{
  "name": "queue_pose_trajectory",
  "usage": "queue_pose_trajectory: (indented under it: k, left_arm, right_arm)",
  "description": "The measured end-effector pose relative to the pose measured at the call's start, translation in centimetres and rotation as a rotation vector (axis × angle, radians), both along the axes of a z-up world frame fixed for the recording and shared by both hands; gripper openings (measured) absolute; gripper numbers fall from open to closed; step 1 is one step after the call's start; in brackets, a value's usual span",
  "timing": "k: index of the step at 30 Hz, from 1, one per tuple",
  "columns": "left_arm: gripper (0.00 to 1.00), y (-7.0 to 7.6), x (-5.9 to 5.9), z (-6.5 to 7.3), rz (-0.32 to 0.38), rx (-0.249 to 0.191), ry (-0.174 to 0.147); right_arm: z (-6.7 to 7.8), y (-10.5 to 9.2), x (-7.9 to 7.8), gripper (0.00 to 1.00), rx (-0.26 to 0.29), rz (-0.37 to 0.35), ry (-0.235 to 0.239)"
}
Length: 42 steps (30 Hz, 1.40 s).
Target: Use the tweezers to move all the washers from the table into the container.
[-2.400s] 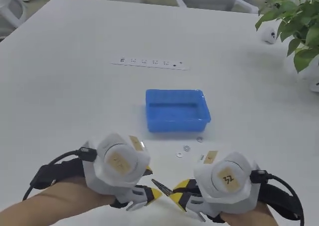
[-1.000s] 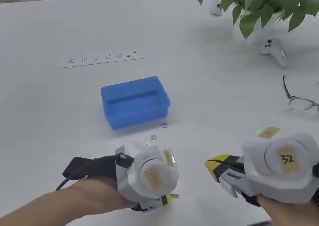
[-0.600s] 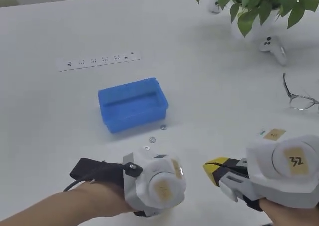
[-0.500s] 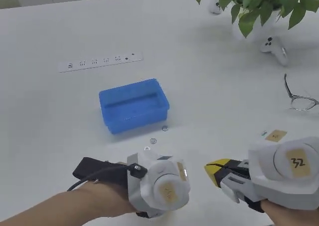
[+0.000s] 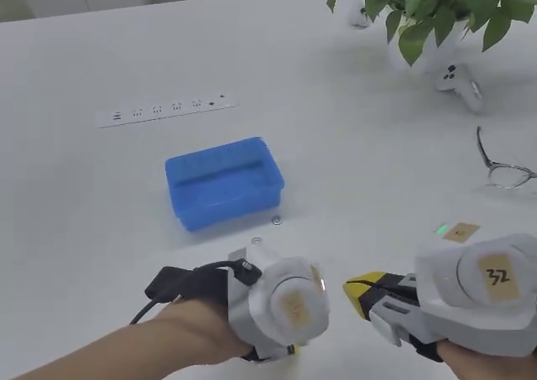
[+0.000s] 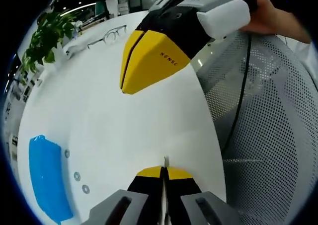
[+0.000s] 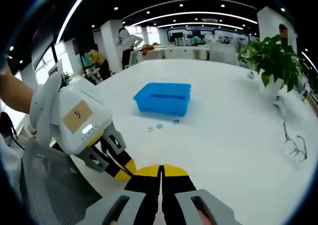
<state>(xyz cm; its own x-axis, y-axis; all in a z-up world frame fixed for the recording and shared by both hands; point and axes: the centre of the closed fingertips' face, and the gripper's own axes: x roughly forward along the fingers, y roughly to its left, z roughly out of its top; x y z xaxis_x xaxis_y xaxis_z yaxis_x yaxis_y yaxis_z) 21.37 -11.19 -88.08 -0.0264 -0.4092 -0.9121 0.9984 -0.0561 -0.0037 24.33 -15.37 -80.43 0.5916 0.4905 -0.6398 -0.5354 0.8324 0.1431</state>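
Note:
The blue container (image 5: pixel 224 181) stands mid-table. Three small washers (image 7: pixel 159 126) lie on the table just in front of it, also seen in the left gripper view (image 6: pixel 77 176). In the head view two washers (image 5: pixel 276 221) are visible. My left gripper (image 6: pixel 164 171) has its yellow jaws shut, and a thin metal tweezers tip (image 6: pixel 166 160) pokes out between them. Its white body (image 5: pixel 281 304) is near the front edge and points right. My right gripper (image 7: pixel 160 173) is shut with nothing in it. Its yellow tips (image 5: pixel 361 286) face the left gripper across a small gap.
A white power strip (image 5: pixel 164 110) lies beyond the container. At the far right are a potted plant (image 5: pixel 419 7), a white controller (image 5: pixel 453 78) and a pair of glasses (image 5: pixel 503 170). A mesh chair back (image 6: pixel 268 135) is close to the table's near edge.
My left gripper has moved a little right and nearer the table's front edge, and its body now covers one washer in the head view. The right gripper has hardly moved.

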Motion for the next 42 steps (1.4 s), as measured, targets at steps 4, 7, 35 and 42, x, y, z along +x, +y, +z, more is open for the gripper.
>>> queue_pose_trajectory:
  k: [4, 7, 35, 42]
  left_arm:
    - [0.0, 0.1, 0.1, 0.0, 0.132, 0.011, 0.083]
    - [0.0, 0.1, 0.2, 0.1, 0.178, -0.014, 0.127]
    - [0.0, 4.0, 2.1, 11.4, 0.403, -0.536, 0.036]
    - [0.0, 4.8, 2.0, 10.7, 0.439, -0.575, 0.111]
  right_arm:
    - [-0.1, 0.2, 0.0, 0.0, -0.019, 0.013, -0.007]
    - [0.3, 0.4, 0.0, 0.0, 0.005, 0.012, -0.008]
    - [-0.1, 6.6, -2.4, 0.01, -0.037, 0.354, -0.008]
    - [-1.3, 8.7, -1.8, 0.1, -0.087, 0.524, -0.004]
